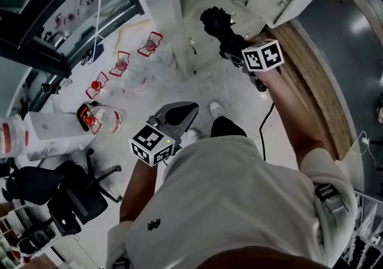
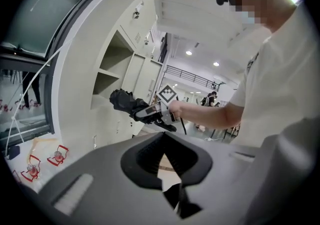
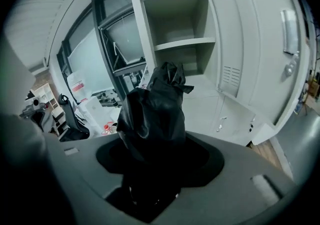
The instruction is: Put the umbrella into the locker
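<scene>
Looking down from the head view, the right gripper was stretched well ahead of the person's body, its jaws clamped on the folded black umbrella, whose bundled end stuck out past the tips. The left gripper hung close to the torso, nearer the floor, with nothing in it.

In the left gripper view, that tool's jaws stood pressed together at the tips and empty. Beyond them the right gripper held the umbrella out level, its far end close to the front of the open locker but not yet past the edge of the compartment.

In the right gripper view, the umbrella filled the space between the jaws, gripped low on its folded cloth and pointing at the locker's lower open compartment, under the shelf. The door stood swung aside to the right, leaving the way in free.

By this reading the pick-up and the carry were done and the door needed no attention. What remained was to push the umbrella inside, rest it on the compartment floor and let go.
</scene>
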### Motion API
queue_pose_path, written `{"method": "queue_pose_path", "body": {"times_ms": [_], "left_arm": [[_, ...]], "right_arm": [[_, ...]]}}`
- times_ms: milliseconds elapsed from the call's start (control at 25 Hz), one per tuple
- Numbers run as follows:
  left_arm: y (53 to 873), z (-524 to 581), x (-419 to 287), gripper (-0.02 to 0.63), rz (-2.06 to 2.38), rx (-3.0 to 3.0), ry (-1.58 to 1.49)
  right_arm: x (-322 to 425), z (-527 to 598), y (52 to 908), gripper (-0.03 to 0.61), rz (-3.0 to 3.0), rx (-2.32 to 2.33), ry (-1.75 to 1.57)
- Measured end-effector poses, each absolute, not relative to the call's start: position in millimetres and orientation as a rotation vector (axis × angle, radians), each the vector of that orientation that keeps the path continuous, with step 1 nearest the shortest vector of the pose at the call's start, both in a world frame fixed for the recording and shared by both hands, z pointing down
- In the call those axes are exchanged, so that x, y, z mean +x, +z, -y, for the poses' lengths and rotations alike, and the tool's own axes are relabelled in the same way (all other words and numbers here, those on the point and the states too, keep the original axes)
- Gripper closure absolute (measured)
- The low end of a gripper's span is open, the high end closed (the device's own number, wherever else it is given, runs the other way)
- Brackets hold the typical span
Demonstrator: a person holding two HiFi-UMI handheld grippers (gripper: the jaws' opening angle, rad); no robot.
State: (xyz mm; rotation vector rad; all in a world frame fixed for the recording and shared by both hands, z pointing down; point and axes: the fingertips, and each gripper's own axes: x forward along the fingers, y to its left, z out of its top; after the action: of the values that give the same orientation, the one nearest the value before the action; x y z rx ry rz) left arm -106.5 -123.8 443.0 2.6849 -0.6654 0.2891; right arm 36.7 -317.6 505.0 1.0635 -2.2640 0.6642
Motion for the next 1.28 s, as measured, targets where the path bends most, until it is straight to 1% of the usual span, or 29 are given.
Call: {"method": "queue_pose_path", "body": {"times_ms": [200,440,680,1280], "left_arm": [[435.5,170.7,-106.4,0.560,0.701,2.693,0.286],[418.2,230.4,-90.5,0.560,0.771,2.712,0.261],[423.5,277.2,-83.9,0.560,0.831,2.685,0.270],[423.6,340.1,-92.4,0.560,1.027,2.618,0.246]], "right_arm": [[26.2,385.0,496.4,0.334,2.275,1.061,0.627],[21.7,464.3,493.4,0.334,2.266,1.009,0.561],[9.1,529.3,502.6,0.334,2.259,0.982,0.521],[-29.3,619.8,526.7,0.334,2.224,0.912,0.437]]}}
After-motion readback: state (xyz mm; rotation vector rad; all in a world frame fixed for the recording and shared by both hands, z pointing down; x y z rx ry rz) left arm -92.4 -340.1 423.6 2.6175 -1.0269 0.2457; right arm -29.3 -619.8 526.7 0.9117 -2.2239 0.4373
